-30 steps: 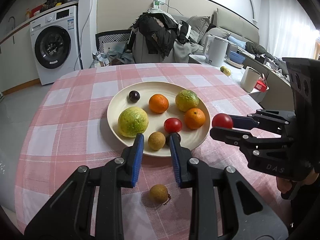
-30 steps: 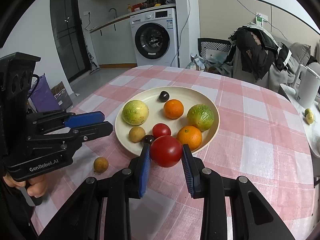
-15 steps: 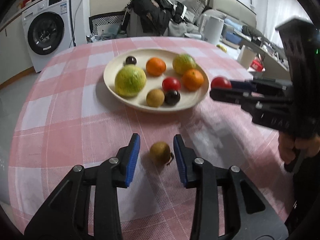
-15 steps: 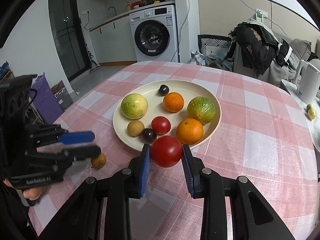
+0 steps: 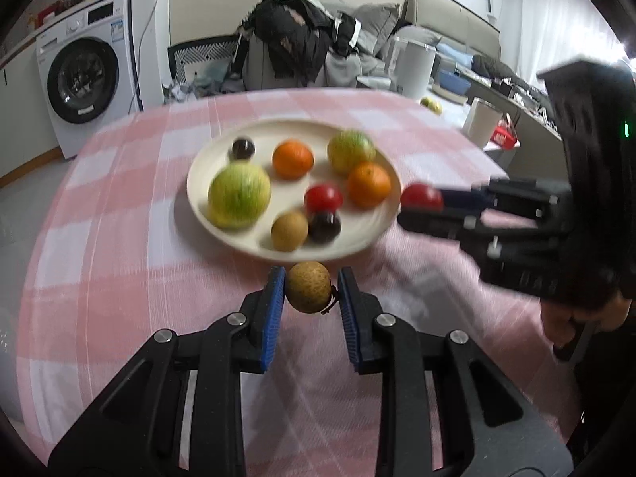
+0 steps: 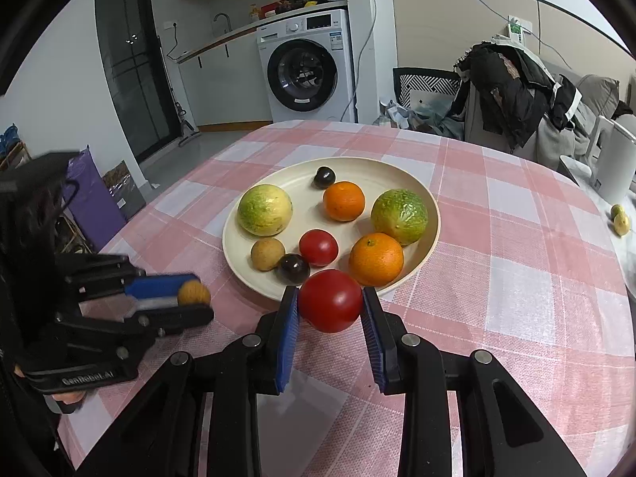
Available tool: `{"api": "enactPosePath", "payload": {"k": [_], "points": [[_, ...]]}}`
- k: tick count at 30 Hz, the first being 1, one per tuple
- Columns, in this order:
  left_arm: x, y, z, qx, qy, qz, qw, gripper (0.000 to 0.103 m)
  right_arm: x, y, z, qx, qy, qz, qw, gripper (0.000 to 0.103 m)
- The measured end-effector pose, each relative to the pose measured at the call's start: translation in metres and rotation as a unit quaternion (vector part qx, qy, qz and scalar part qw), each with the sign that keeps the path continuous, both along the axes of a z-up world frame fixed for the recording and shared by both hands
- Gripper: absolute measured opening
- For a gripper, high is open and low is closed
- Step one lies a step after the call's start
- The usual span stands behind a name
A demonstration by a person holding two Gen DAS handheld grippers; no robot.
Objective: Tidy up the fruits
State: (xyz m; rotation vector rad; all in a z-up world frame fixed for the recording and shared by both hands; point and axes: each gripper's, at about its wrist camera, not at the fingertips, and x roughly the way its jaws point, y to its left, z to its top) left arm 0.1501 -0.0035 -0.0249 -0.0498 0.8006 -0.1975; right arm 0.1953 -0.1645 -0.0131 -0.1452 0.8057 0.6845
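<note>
While both tongs hover at the near rim of a cream plate (image 6: 234, 234) | plate: seven fruits, right half fullest | left gripper (image 5: 310, 290) clamps a brown fruit (image 5: 308, 287), apparently off the cloth | right gripper (image 6: 330, 302) pinches a red tomato (image 6: 330, 300) | checked tablecloth (image 6: 516, 278) lies bare around plate

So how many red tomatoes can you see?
2. One tomato sits in the middle of the plate. The other tomato is held between the right gripper fingers, near the plate's edge.
</note>
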Motion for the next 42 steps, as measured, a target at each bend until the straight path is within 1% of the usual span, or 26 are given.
{"api": "enactPosePath", "payload": {"k": [3, 6, 12, 22, 24, 27, 29, 30, 31, 32, 33, 34, 35, 36, 37, 38, 39, 41, 42], "points": [[0.013, -0.001, 0.005, -0.003, -0.006, 0.002, 1.0000, 0.024, 0.002, 0.000, -0.001, 0.001, 0.003, 0.000, 1.000, 0.032], [0.025, -0.003, 0.008, 0.006, -0.011, 0.004, 0.9999, 0.024, 0.003, 0.002, -0.001, 0.002, 0.002, 0.000, 1.000, 0.032], [0.046, -0.004, 0.006, 0.012, -0.013, 0.013, 0.9998, 0.024, 0.010, 0.010, -0.003, 0.001, 0.008, 0.005, 1.000, 0.032], [0.061, -0.009, 0.000, 0.022, -0.020, 0.016, 0.9994, 0.024, 0.017, 0.016, -0.009, -0.008, 0.007, 0.002, 1.000, 0.032], [0.062, -0.008, -0.002, 0.023, -0.016, 0.019, 0.9994, 0.024, 0.017, 0.017, -0.008, -0.009, 0.009, 0.003, 1.000, 0.033], [0.060, -0.008, -0.001, 0.023, -0.017, 0.022, 0.9994, 0.025, 0.014, 0.016, -0.006, -0.013, 0.003, 0.006, 1.000, 0.039], [0.059, -0.006, 0.000, 0.022, -0.012, 0.025, 0.9994, 0.026, 0.012, 0.015, -0.005, -0.015, -0.002, 0.006, 1.000, 0.046], [0.058, -0.006, 0.000, 0.022, -0.011, 0.028, 0.9993, 0.028, 0.010, 0.014, -0.006, -0.016, -0.004, 0.006, 1.000, 0.048], [0.057, -0.005, 0.000, 0.023, -0.011, 0.030, 0.9992, 0.037, 0.008, 0.012, -0.005, -0.017, -0.007, 0.006, 1.000, 0.050], [0.054, -0.004, 0.001, 0.026, -0.016, 0.037, 0.9989, 0.050, 0.006, 0.010, -0.004, -0.019, -0.010, 0.007, 1.000, 0.050], [0.051, -0.004, 0.002, 0.028, -0.021, 0.041, 0.9985, 0.056, 0.004, 0.009, -0.003, -0.022, -0.013, 0.006, 1.000, 0.051], [0.047, -0.003, 0.004, 0.032, -0.031, 0.046, 0.9980, 0.063, 0.002, 0.007, -0.003, -0.023, -0.016, 0.004, 1.000, 0.053], [0.044, -0.002, 0.005, 0.034, -0.036, 0.048, 0.9976, 0.069, 0.001, 0.004, -0.003, -0.022, -0.017, 0.001, 1.000, 0.059], [0.041, -0.001, 0.007, 0.037, -0.040, 0.051, 0.9972, 0.072, 0.000, 0.001, -0.002, -0.019, -0.018, -0.002, 1.000, 0.063], [0.038, -0.001, 0.008, 0.038, -0.042, 0.054, 0.9969, 0.080, -0.001, -0.002, -0.001, -0.016, -0.020, -0.005, 1.000, 0.070], [0.033, 0.000, 0.010, 0.038, -0.047, 0.057, 0.9965, 0.083, -0.003, -0.004, -0.001, -0.013, -0.021, -0.008, 1.000, 0.076], [0.029, 0.001, 0.011, 0.038, -0.052, 0.058, 0.9963, 0.083, -0.005, -0.008, 0.000, -0.011, -0.023, -0.010, 1.000, 0.079], [0.022, 0.003, 0.013, 0.038, -0.058, 0.059, 0.9959, 0.085, -0.008, -0.012, 0.001, -0.010, -0.030, -0.017, 0.999, 0.090], [0.017, 0.004, 0.013, 0.038, -0.061, 0.064, 0.9954, 0.087, -0.011, -0.013, 0.002, -0.010, -0.034, -0.022, 0.999, 0.091]]}}
